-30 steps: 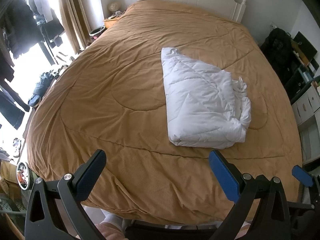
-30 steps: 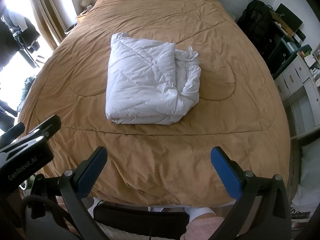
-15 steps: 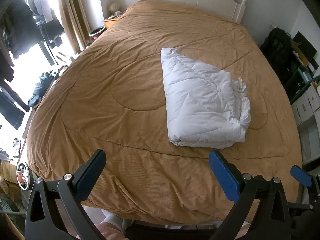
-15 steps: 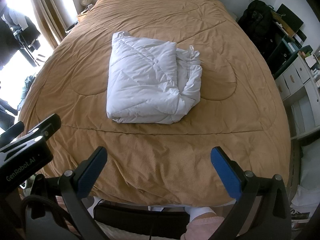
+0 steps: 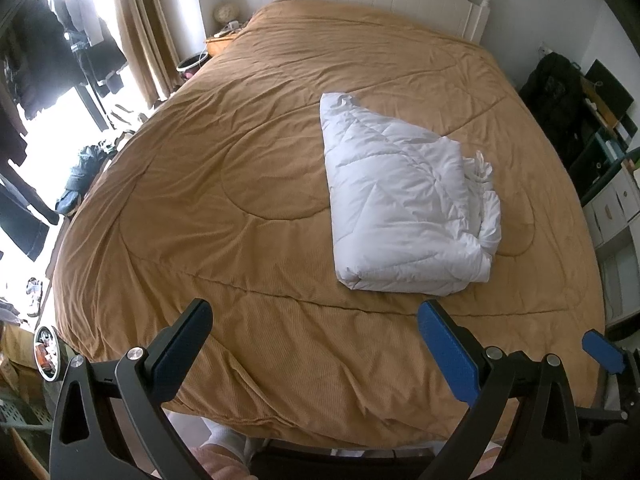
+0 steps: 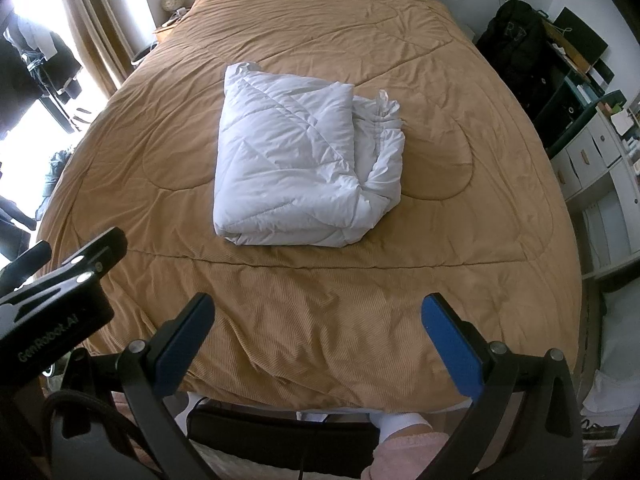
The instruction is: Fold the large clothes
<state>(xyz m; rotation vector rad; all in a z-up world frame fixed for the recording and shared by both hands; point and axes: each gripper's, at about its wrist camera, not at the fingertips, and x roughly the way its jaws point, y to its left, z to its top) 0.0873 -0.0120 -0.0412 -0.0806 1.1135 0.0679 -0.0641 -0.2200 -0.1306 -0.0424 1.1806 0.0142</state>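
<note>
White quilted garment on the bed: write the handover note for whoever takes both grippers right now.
Left gripper: open, empty, held above the foot of the bed.
Right gripper: open, empty, held beside it at the same end.
The puffy white quilted garment lies folded into a thick rectangle on the tan quilted bedspread, nearer the bed's right side. Neither gripper touches it.
Done: the main folds; near and left edges look neat.
Left: the right edge is bunched, with loose fabric sticking out. Probably tuck or smooth it, if a tidier fold is wanted.
</note>
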